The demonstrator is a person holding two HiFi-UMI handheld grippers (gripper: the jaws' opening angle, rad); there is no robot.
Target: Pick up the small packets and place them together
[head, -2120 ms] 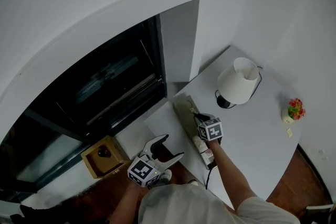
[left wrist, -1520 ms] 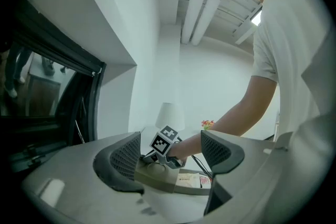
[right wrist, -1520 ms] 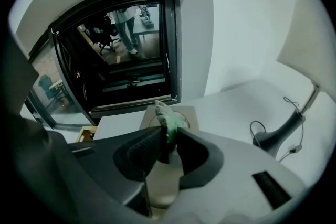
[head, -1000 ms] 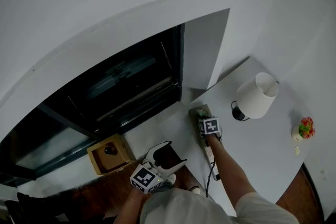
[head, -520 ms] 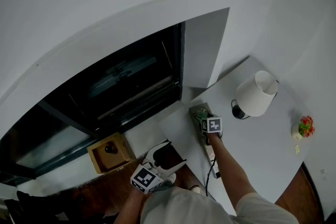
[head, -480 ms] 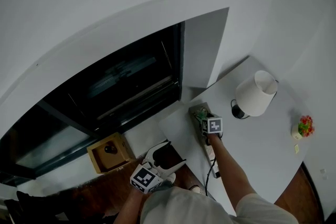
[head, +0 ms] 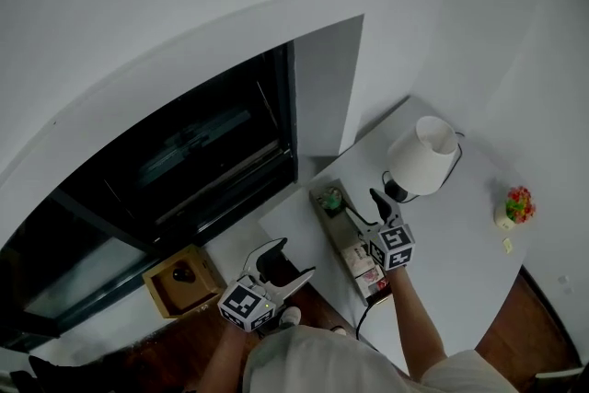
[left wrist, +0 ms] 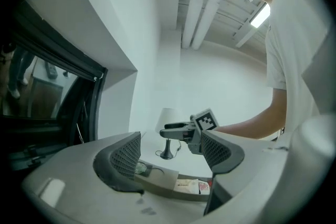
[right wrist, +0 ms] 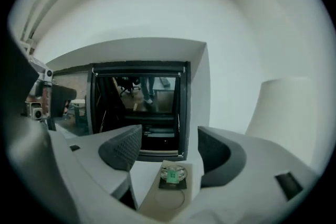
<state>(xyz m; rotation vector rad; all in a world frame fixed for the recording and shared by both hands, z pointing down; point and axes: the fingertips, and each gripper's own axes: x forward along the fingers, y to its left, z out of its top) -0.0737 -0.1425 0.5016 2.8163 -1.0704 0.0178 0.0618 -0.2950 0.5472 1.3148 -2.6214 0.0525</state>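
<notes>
A long beige tray lies on the white table. A small green packet rests at its far end, and pale and red packets lie at its near end. My right gripper hovers over the tray's middle, open and empty. In the right gripper view the green packet lies ahead, below the open right gripper. My left gripper is off the table's left edge, open and empty. In the left gripper view, the left gripper frames the tray and its packets.
A white-shaded lamp with a black base stands behind the tray, its cable trailing on the table. A small colourful ornament sits far right. On the floor to the left is a wooden box. A dark window fills the wall.
My right gripper has opened and pulled back from the tray's far end toward the near end. The green packet now lies uncovered there. The left gripper has barely moved.
</notes>
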